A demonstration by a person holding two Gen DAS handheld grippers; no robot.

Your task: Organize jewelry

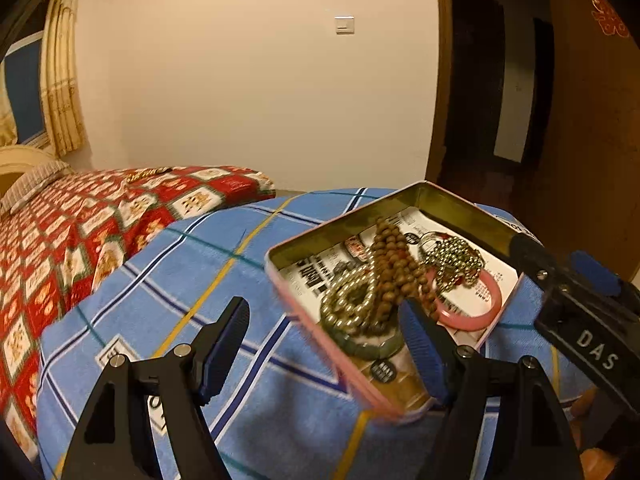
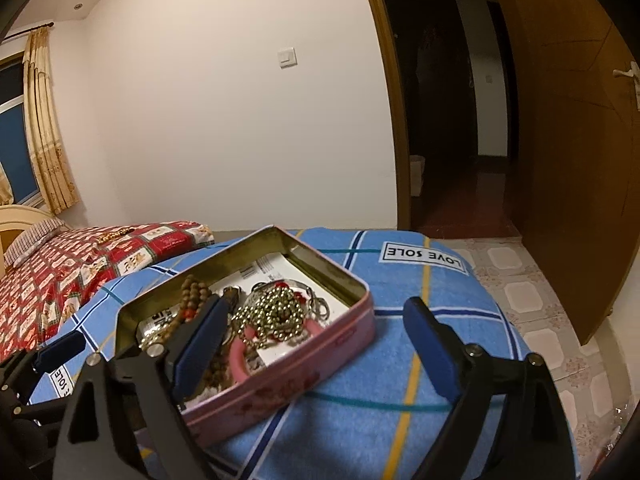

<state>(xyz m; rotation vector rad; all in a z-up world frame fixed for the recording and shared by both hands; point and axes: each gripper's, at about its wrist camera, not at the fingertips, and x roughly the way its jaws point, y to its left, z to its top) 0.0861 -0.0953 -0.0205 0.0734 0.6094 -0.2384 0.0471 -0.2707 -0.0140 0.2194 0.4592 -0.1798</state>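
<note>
A pink tin box (image 1: pixel 304 320) (image 2: pixel 320 354) lies open on a blue plaid towel (image 1: pixel 200 280) (image 2: pixel 400 308). Inside it lie a brown bead string (image 1: pixel 390 260) (image 2: pixel 194 292), a gold ball chain (image 1: pixel 352 300) (image 2: pixel 276 308), a pink bangle (image 1: pixel 480 304) (image 2: pixel 240 356) and printed paper. My left gripper (image 1: pixel 326 342) is open, straddling the tin's near corner, its right finger inside over the jewelry. My right gripper (image 2: pixel 316 344) is open, straddling the tin's right wall, its left finger inside. It also shows in the left wrist view (image 1: pixel 560 272).
A bed with a red patterned cover (image 1: pixel 80 232) (image 2: pixel 80 264) lies to the left, with a gold chain (image 1: pixel 144 174) on it. A wooden door (image 2: pixel 568 120) stands open at right over a tiled floor (image 2: pixel 540 292).
</note>
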